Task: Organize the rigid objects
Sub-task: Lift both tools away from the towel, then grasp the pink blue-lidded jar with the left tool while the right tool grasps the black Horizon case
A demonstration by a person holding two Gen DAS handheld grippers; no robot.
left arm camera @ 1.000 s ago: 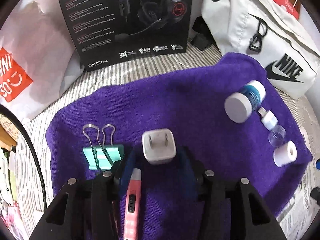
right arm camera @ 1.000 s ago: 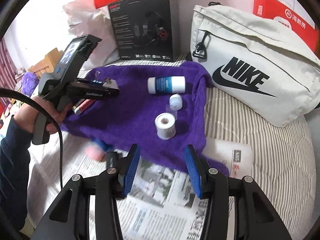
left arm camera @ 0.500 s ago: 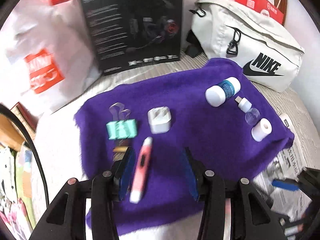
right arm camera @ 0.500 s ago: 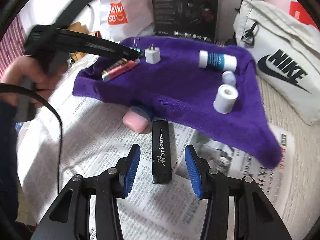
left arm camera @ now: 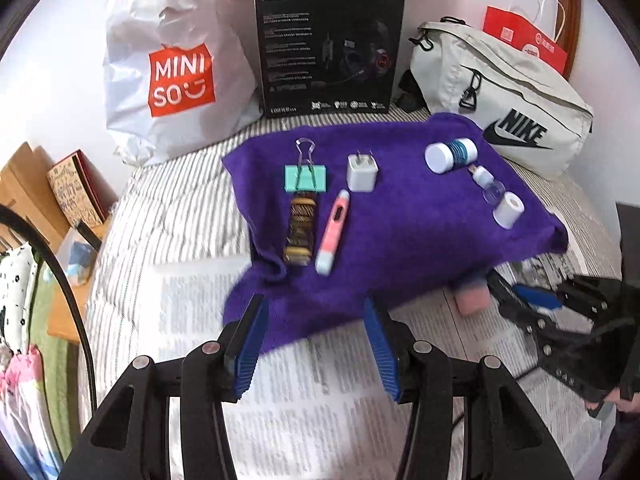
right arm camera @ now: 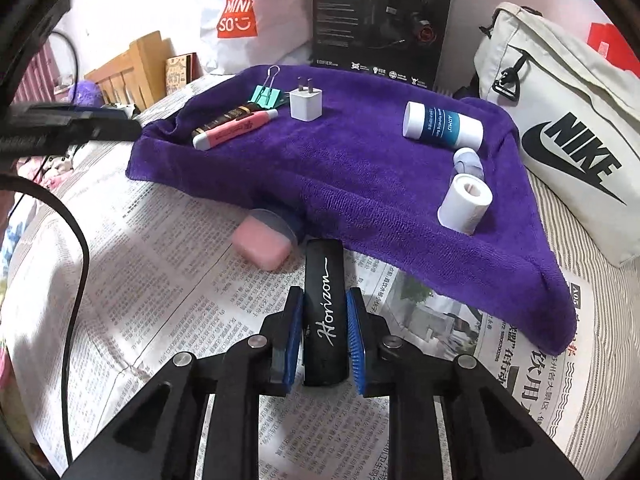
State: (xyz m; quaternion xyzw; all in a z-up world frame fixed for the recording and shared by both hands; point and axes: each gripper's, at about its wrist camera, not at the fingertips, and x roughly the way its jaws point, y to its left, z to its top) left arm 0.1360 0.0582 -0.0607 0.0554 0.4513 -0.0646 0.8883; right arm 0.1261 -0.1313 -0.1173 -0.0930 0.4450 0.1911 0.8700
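A black case (right arm camera: 324, 260) lettered "Horizon" lies on newspaper (right arm camera: 180, 300), and my right gripper (right arm camera: 325, 294) is closing on it, pads pressed against both its long sides. A pink box (right arm camera: 262, 246) sits just left of it at the edge of the purple towel (right arm camera: 360, 184). On the towel lie a teal binder clip (left arm camera: 306, 179), a white charger (left arm camera: 362, 172), a pink pen (left arm camera: 332, 232), a brown tube (left arm camera: 300, 232), a blue-and-white bottle (left arm camera: 450, 154), a small vial (left arm camera: 486, 184) and a white roll (left arm camera: 508, 210). My left gripper (left arm camera: 314, 308) hovers over the towel's near edge, its jaws opening with nothing between them.
Behind the towel stand a Miniso bag (left arm camera: 176, 76), a black headset box (left arm camera: 328, 48), a grey Nike bag (left arm camera: 500, 92) and a red paper bag (left arm camera: 524, 40). Striped bedding (left arm camera: 168, 216) lies under the newspaper. Wooden furniture (right arm camera: 128, 68) is at the left.
My right gripper came down over the black case and shut on it. My left gripper drew back from the towel toward its near edge, with the pen and charger left behind.
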